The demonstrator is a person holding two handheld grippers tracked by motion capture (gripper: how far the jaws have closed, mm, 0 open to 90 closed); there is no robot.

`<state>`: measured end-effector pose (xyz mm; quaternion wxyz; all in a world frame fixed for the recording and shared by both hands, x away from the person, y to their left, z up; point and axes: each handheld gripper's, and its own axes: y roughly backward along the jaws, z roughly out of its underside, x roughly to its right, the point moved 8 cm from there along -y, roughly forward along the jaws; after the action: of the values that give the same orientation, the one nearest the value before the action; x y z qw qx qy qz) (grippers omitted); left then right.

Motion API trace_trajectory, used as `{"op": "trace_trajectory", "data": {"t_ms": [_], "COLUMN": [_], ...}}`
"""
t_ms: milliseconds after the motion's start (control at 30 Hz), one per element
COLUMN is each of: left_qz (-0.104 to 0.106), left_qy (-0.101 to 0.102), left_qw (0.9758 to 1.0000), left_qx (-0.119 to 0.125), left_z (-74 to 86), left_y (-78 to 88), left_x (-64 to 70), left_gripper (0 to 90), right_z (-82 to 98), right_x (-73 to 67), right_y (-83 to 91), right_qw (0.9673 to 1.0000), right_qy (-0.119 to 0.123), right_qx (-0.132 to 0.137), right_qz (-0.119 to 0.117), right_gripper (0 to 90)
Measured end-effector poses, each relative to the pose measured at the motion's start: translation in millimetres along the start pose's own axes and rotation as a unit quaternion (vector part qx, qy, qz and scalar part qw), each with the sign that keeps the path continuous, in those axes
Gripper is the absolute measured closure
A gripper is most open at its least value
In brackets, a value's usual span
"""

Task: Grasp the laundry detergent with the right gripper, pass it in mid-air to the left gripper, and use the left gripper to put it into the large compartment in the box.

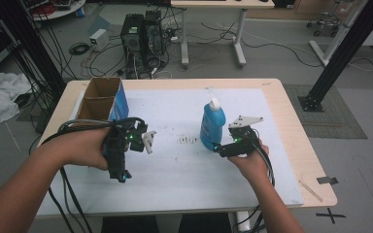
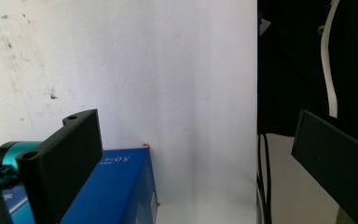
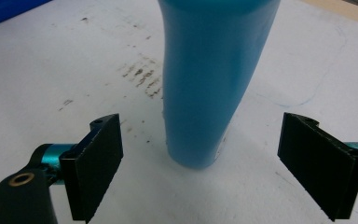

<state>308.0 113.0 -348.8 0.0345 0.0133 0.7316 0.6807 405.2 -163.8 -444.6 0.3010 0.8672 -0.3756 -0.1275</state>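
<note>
A blue bottle (image 1: 212,122) with a white cap stands upright on the white sheet (image 1: 184,170), right of the middle. My right gripper (image 1: 222,147) is at its base on the near right side. In the right gripper view the bottle's lower body (image 3: 209,84) stands just ahead of my open right gripper (image 3: 203,125), and neither pad touches it. My left gripper (image 1: 122,148) is held over the sheet's left part, near an open box (image 1: 102,99) with a blue side. In the left gripper view my left gripper (image 2: 196,133) is open and empty, with the blue box (image 2: 116,191) beside its left jaw.
Dark smudges (image 1: 188,140) mark the sheet between the two grippers. The wooden table edge (image 1: 296,145) runs along the right. Cables (image 1: 68,189) trail from the left gripper over the near left edge. Computer towers (image 1: 141,34) and desks stand on the floor beyond.
</note>
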Motion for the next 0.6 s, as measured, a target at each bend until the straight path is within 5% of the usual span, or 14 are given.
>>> {"op": "trace_trajectory", "data": {"t_ms": [600], "left_qz": [-0.002], "left_qy": [0.001], "left_qw": [1.0], "left_qx": [0.003], "left_z": [1.9], "left_y": [0.7], "left_x": [1.3], "left_gripper": [1.7], "right_z": [-2.5], "right_x": [0.9], "right_y": [-19.6], "right_qw": [0.9981], "right_qy": [-0.037], "right_qx": [0.031], "right_qz": [0.04], "right_gripper": [13.0]}}
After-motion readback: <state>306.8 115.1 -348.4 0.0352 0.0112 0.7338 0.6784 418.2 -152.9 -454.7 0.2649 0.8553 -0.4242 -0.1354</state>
